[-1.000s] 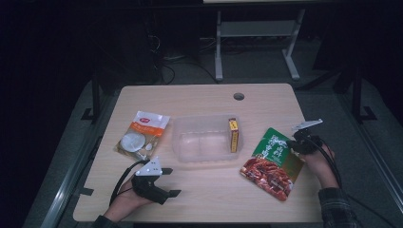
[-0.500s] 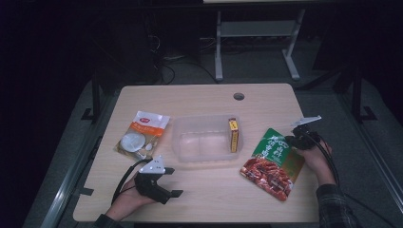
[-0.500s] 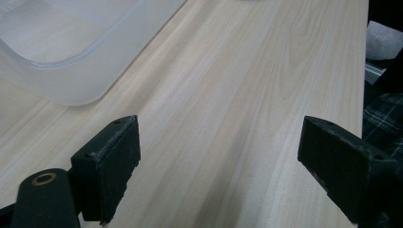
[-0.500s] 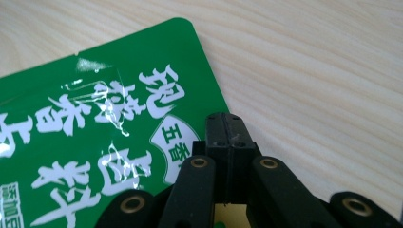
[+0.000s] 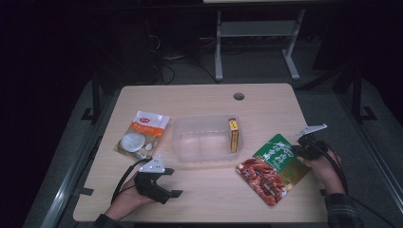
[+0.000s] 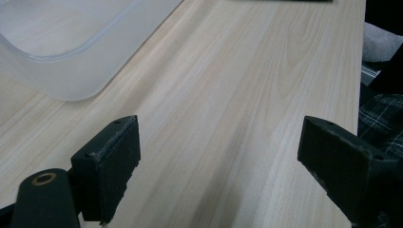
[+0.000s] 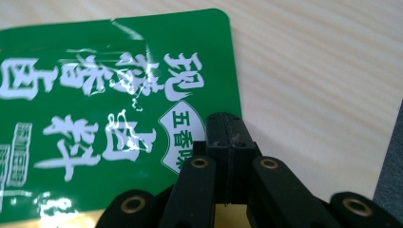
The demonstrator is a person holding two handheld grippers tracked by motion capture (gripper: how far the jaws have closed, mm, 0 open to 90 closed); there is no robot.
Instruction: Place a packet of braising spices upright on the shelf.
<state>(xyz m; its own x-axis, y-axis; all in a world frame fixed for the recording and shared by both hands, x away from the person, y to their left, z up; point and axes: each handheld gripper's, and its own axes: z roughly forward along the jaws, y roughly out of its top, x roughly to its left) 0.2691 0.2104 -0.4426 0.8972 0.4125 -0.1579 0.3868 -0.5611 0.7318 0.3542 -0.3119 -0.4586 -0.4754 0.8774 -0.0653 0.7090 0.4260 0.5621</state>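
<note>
On the wooden table (image 5: 204,102), the right tongs (image 7: 227,130) pinch the green pouch (image 7: 114,99)'s edge; the left tongs (image 6: 218,156) gape wide, empty.

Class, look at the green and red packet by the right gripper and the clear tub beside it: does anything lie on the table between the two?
Nothing visible does. The green and red packet lies right of the clear tub, with bare table between. The right gripper, jaws shut, is at the packet's edge.

Pale wooden table (image 5: 204,102) carries a clear plastic tub (image 5: 202,145) centre, white-orange packet (image 5: 142,134) left, green-and-red pouch (image 5: 274,167) lying flat right.
</note>
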